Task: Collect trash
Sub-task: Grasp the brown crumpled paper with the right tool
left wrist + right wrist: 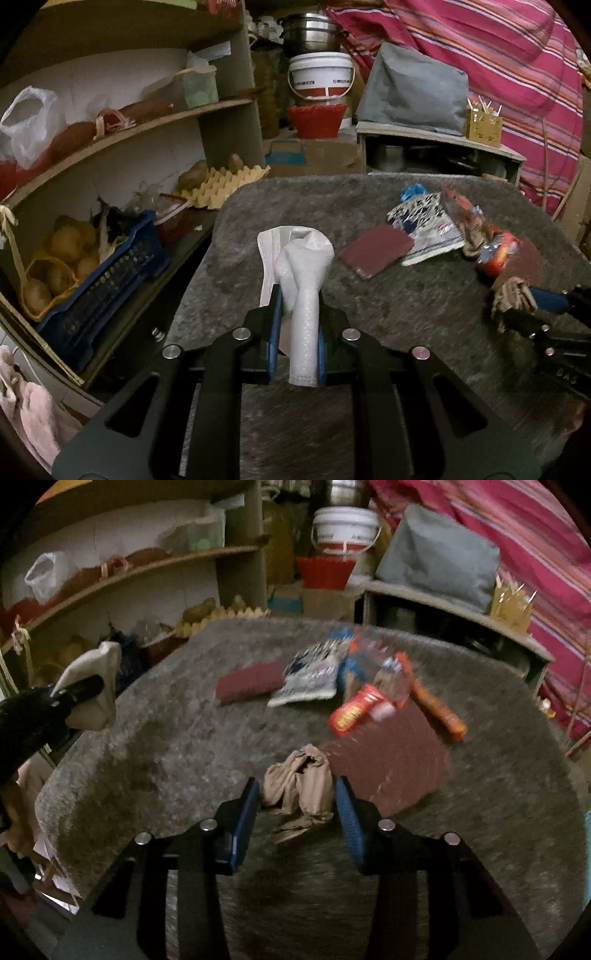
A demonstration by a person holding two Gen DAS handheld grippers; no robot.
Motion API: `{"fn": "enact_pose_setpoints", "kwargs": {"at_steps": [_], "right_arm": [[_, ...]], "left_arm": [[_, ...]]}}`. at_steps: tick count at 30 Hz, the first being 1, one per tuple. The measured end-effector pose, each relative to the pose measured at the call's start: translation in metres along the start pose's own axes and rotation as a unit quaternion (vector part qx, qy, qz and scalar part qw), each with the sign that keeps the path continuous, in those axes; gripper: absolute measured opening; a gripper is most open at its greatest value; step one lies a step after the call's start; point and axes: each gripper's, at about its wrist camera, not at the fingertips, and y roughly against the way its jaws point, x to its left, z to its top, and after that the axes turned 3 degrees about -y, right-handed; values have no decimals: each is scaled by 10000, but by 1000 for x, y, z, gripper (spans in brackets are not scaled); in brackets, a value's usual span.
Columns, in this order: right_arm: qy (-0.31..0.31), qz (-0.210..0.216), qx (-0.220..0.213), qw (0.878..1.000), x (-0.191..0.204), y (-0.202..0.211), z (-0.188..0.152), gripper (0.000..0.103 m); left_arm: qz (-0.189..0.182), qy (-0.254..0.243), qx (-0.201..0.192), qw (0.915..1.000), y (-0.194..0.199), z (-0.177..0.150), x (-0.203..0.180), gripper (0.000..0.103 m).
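My left gripper is shut on a crumpled white plastic wrapper and holds it above the grey stone table; it also shows at the left of the right wrist view. My right gripper has its blue pads either side of a crumpled brown paper wad, touching or nearly so; the wad also shows in the left wrist view. Further back lie a white-blue printed wrapper, red-orange snack wrappers and dark red sheets.
Shelves on the left hold a blue crate of potatoes, an egg tray and a plastic bag. Behind the table stand a white bucket, a red basket, a grey cover and a striped pink cloth.
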Motion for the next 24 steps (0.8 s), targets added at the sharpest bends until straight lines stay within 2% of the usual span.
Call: {"fn": "enact_pose_setpoints", "kwargs": {"at_steps": [11, 18, 24], "right_arm": [[-470, -456, -558, 9963, -85, 45, 16, 43], [-968, -794, -760, 9892, -159, 64, 20, 43], [-1427, -1133, -866, 9794, -229, 84, 12, 43]], "left_arm": [[-322, -176, -218, 9991, 6, 28, -60, 14], [-559, -364, -353, 9972, 9, 44, -107, 14], [-907, -502, -534, 9932, 18, 60, -160, 14]]}}
